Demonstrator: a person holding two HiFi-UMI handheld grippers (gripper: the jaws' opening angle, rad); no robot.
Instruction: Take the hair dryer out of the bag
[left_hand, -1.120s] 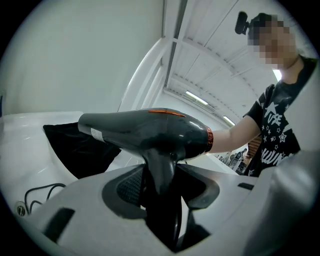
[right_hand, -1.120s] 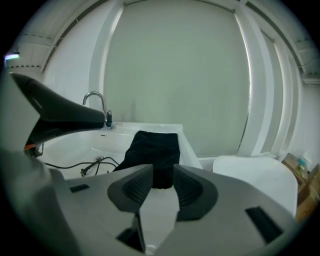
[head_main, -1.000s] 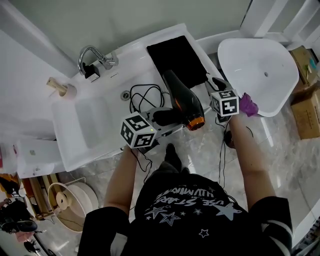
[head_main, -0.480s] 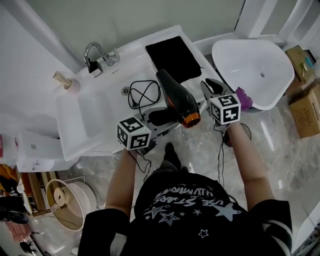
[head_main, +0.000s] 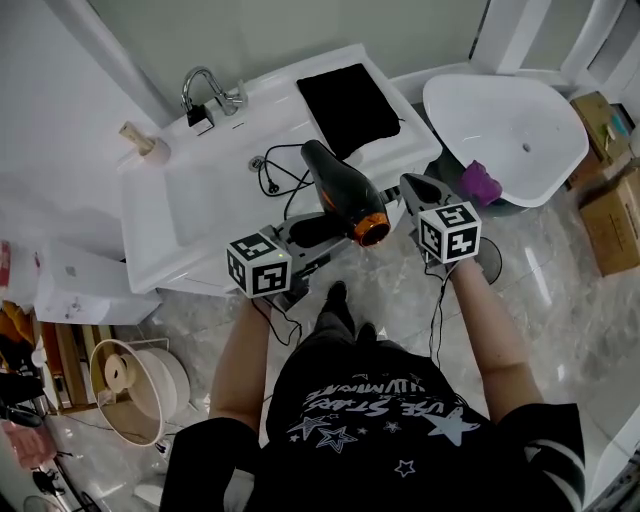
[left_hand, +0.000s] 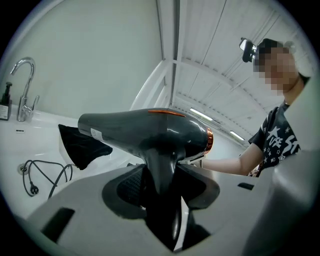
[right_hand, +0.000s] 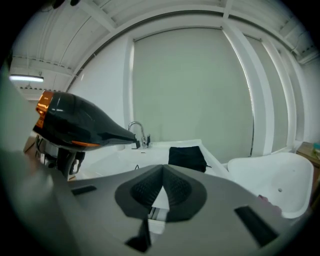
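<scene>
The hair dryer (head_main: 340, 190) is out of the bag (head_main: 348, 105) and held in the air over the front of the sink (head_main: 190, 250), nozzle toward the wall, orange-ringed rear toward the person. The left hand-held gripper (head_main: 303, 231) is clamped on its handle. The left gripper view shows both pads pressed against the handle, with the barrel (left_hand: 145, 132) lying crosswise above them.

That view alone shows a small white label (left_hand: 93, 133) on the barrel; its print is too small to read. The head view shows white stars and lettering on the person's black shirt (head_main: 380, 410), but I cannot read the words with confidence.

The cord (head_main: 280, 165) trails from the dryer into the basin, its plug lying near the drain. The bag lies flat and empty-looking on the sink's right ledge, well apart from the dryer.

The right hand-held gripper (head_main: 412, 187) sits just right of the dryer's rear. Its jaws have just been closing, and the right gripper view shows them together with nothing between them.

That view also shows the dryer (right_hand: 75, 122) at its left, the bag (right_hand: 186, 156) ahead and the tap (right_hand: 137, 132) beyond. Only the head view takes in the white tub (head_main: 510, 130), a purple thing (head_main: 482, 183) at its rim and cardboard boxes (head_main: 610, 200).
</scene>
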